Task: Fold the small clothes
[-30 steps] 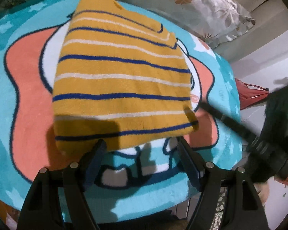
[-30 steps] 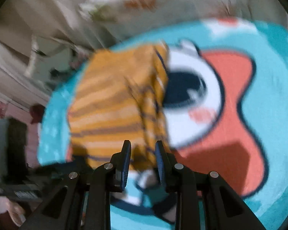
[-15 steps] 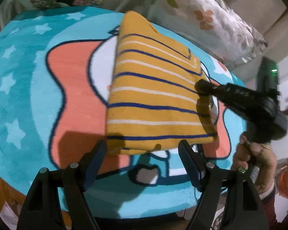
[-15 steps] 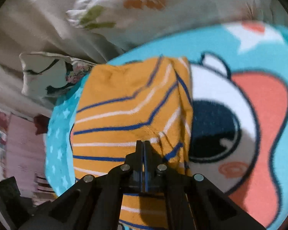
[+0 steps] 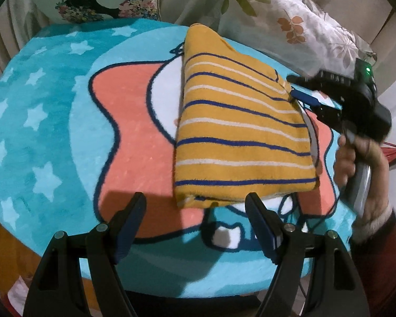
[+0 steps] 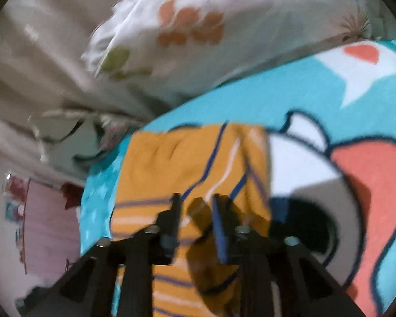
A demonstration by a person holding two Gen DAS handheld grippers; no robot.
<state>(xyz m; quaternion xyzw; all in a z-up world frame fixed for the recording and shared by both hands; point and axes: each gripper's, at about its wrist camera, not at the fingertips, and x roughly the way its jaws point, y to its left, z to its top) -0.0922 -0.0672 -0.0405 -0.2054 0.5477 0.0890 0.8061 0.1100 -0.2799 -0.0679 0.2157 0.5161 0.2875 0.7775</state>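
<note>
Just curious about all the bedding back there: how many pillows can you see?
2 pillows. One with a dark floral print sits behind the blue rug's far left edge; one white with leaf print lies behind the folded yellow striped garment. Others may be out of view.

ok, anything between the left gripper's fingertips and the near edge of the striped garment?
Nothing: in the left wrist view only bare rug separates the open left gripper from the folded striped garment.

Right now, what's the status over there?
Left tool open, empty. Right tool open at folded striped garment, on the rug. Nothing in the way.
</note>
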